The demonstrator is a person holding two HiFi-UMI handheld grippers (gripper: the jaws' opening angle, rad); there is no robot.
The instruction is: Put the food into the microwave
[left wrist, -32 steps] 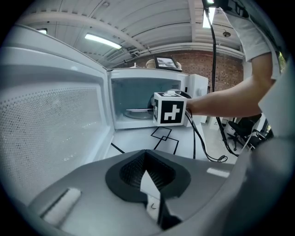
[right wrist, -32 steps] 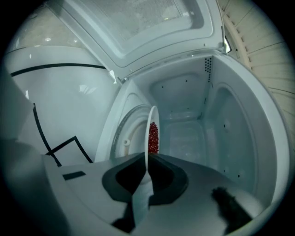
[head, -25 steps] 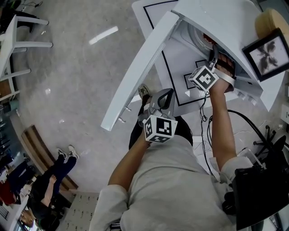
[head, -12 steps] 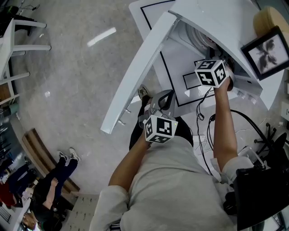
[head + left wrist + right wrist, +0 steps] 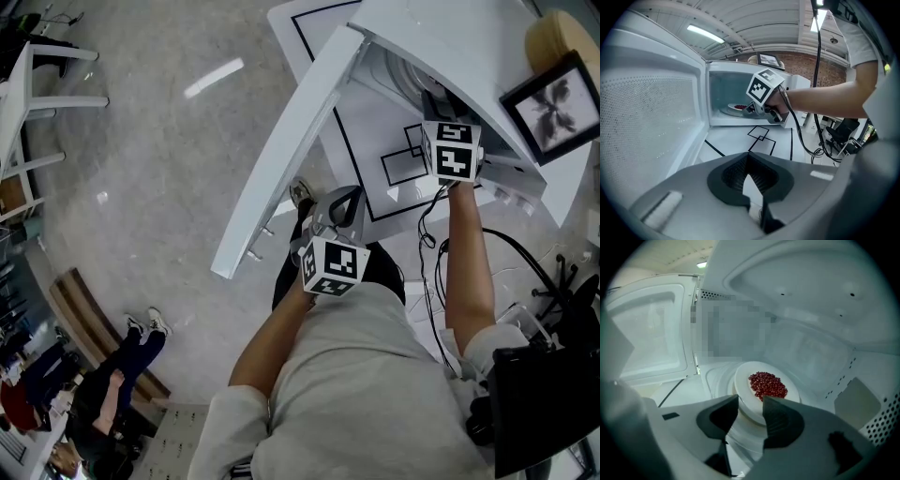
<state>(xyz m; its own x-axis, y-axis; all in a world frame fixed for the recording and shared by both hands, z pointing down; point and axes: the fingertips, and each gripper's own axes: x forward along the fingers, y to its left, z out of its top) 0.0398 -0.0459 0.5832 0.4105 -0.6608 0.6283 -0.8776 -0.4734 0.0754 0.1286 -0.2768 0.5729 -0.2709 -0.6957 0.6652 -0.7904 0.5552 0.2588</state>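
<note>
The food [image 5: 768, 385], a heap of small red pieces, lies on a white plate [image 5: 743, 390], and the plate sits on the turntable [image 5: 719, 380] in the middle of the microwave [image 5: 811, 352] cavity. By the look of it, the placing itself is done.

The right claw [image 5: 751, 401] is just inside the microwave's mouth and is released: its jaws stand apart with nothing clamped between them. The plate lies straight ahead of it, deeper into the microwave, and the near rim shows through the gap just past the tips. I cannot tell whether rim and tips are touching. The plate is round, so no axis matters here. What matters is that the way out runs straight back from the plate through the microwave's mouth.

The left claw [image 5: 749, 173] is clenched on nothing. It hangs well outside the microwave, out in front of the bench [image 5: 361, 141] and beside the open door [image 5: 291, 141]. The door swings out from the microwave's left edge. The right hand is the one nearer the food, and the left is nearer the door, so closing it would likely fall to the left.
</note>
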